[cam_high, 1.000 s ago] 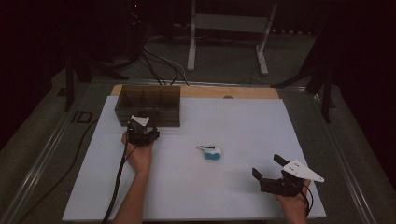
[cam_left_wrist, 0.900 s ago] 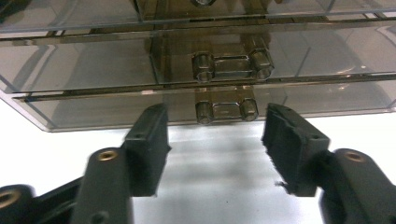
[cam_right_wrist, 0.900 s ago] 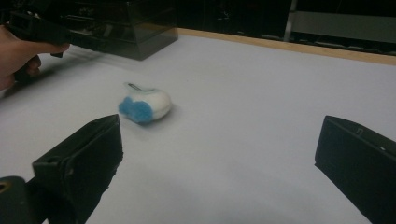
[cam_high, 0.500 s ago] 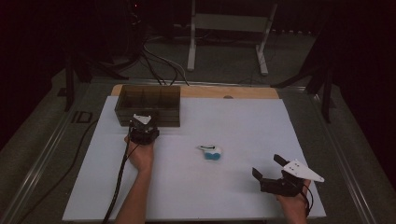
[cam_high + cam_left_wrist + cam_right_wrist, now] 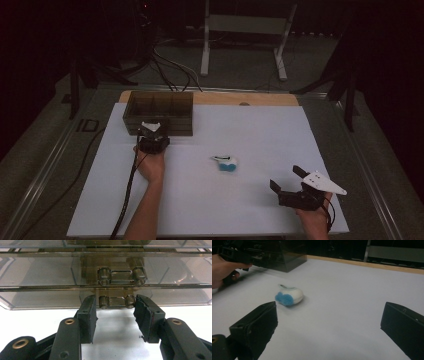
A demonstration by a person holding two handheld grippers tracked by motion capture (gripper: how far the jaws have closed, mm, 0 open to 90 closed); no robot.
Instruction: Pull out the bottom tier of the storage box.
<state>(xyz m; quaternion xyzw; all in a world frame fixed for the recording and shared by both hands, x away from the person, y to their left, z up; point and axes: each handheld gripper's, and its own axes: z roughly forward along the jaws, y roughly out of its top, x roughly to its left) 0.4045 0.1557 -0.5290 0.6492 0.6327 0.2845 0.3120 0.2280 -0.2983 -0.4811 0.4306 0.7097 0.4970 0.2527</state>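
Observation:
A dark, see-through compartment box (image 5: 157, 107) stands at the back left of the white sheet. My left gripper (image 5: 151, 131) points at its front wall (image 5: 50, 272). Its jaws have just been closing and now flank the small clasp (image 5: 116, 301) at the box's lower edge; the left pad (image 5: 87, 315) still stands slightly off it. My left gripper (image 5: 115, 303) counts as open. A small white and blue object (image 5: 226, 163) lies mid-sheet. My right gripper (image 5: 285, 177) rests near the front right, wide open and empty, facing that object (image 5: 288, 295).
The white sheet (image 5: 260, 130) covers the table, with a wooden strip (image 5: 250, 98) along its far edge. A cable (image 5: 125, 200) trails from the left gripper toward the near edge. Metal stand legs (image 5: 240, 45) and cables lie on the floor beyond.

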